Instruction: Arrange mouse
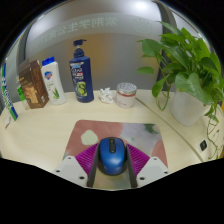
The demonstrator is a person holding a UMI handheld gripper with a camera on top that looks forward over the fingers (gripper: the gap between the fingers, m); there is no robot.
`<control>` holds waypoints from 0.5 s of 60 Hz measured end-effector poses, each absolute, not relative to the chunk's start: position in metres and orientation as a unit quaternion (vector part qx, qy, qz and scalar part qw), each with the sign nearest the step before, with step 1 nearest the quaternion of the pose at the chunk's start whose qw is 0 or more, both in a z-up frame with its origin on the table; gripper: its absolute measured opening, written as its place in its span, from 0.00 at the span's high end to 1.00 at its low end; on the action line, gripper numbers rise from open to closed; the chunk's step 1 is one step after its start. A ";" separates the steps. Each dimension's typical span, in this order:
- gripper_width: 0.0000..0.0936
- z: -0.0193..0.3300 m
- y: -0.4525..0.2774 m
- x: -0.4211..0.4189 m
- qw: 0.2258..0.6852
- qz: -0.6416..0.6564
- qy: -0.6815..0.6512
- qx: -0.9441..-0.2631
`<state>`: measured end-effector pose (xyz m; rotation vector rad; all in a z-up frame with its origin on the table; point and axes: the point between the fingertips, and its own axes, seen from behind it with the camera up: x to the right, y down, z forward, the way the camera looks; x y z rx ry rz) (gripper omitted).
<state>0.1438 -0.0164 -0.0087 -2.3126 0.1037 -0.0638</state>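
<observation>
Now tongs [111, 170] are gripping blue mouse [111, 154] btwn both pads, sitting over near edge of mousepad [120, 134]. Prob placing step; next is easing it fwd to pad center. Desk [50, 128] is lying open ahead; bottle [81, 71], jar [126, 93], plant [188, 60] are standing well back.

Mouse [112, 152]: blue body, darker centre strip. Mouse mat [120, 133]: dull pinkish brown, plain. Tongs [112, 168]: magenta pads on pale grey fingers [70, 168]. Worktop [50, 135]: pale cream, unpatterned. Pump bottle [81, 72]: dark blue, white pump, white and yellow label. Carton [52, 80]: white with orange and green print. Box [33, 85]: brown. Small jar [126, 94]: pinkish, white lid. Plant [185, 60]: green leaves, white pot.
</observation>
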 end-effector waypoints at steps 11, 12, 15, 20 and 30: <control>0.08 0.012 -0.033 0.142 0.406 -0.037 0.036 -0.912; 0.10 0.016 -0.035 0.141 0.407 -0.038 0.036 -0.912; 0.09 0.028 -0.045 0.140 0.412 -0.042 0.034 -0.910; 0.09 0.055 -0.065 0.134 0.421 -0.054 0.026 -0.905; 0.09 0.113 -0.120 0.122 0.444 -0.070 0.023 -0.893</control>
